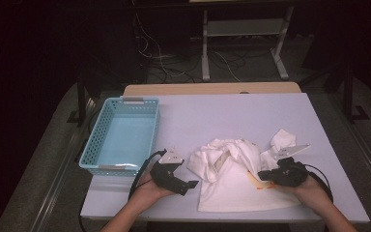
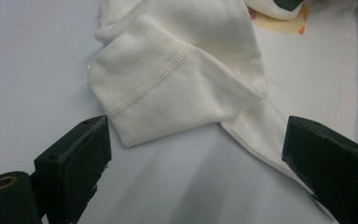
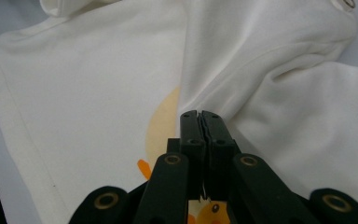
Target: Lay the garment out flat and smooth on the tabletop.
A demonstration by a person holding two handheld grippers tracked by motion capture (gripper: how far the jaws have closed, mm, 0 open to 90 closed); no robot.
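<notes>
White shirt [image 1: 232, 174] crumpled at near-centre of table [image 1: 251, 111]. Right gripper [image 3: 200, 116] clenched, seemingly pinching a fold; left gripper [image 2: 196, 158] released beside sleeve [image 2: 168, 88]. Folding step; next, grasp sleeve.

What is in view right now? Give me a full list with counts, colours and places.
T-shirt: one, white with a yellow and orange print, crumpled at the near middle of the table.
Basket: one, light blue, perforated, at the table's left side.
Table: one, white top with a tan far edge.
Metal stand: one, grey, on the floor beyond the table.
Cables: several, pale, on the dark floor behind.
Left tongs: one pair, black, jaws open, just left of the shirt, near a folded sleeve.
Right tongs: one pair, black, jaws shut, over the shirt's print.
Hands: two, holding the tongs at the near edge.
</notes>
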